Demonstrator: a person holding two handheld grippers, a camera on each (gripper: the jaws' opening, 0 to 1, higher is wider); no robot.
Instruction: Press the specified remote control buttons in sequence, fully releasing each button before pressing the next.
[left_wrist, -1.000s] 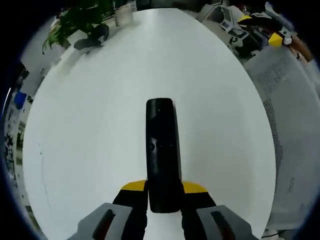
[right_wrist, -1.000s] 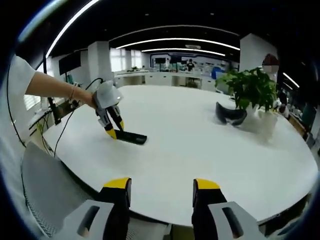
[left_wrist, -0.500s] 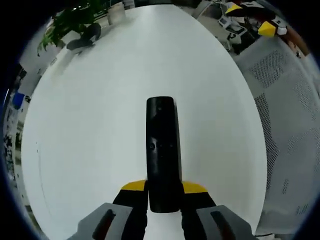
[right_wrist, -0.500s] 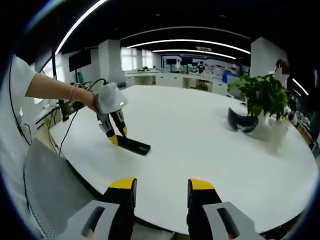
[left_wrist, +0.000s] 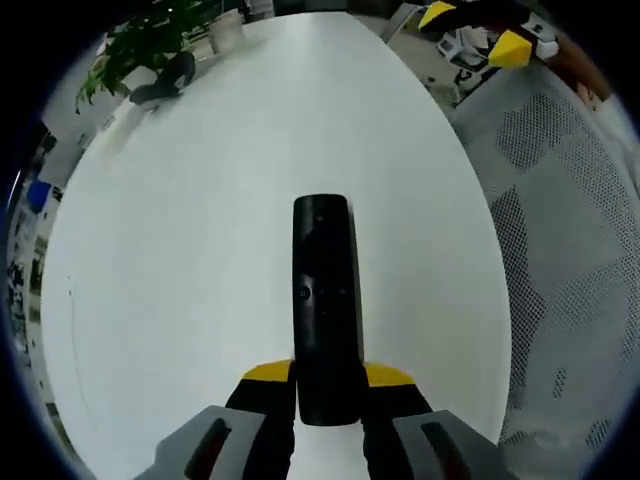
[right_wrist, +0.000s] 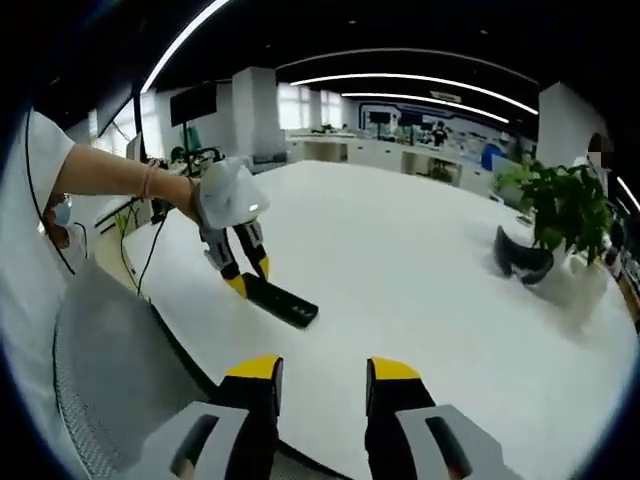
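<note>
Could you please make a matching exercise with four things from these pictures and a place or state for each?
Things:
1. slim black remote control
2. left hand-held gripper
3. right hand-held gripper
4. green leafy potted plant

States:
A. open, holding nothing
B. far side of the round white table
C. lying flat on the table
D. shut on the remote's near end

Pairs: 1-C, 2-D, 3-A, 4-B

The remote (left_wrist: 325, 300) lies on the table (left_wrist: 180, 250), its near end between the left claw's (left_wrist: 327, 385) jaws.

Potted plant (right_wrist: 568, 205), headset (right_wrist: 522, 257), mesh chair (left_wrist: 570, 250)
</note>
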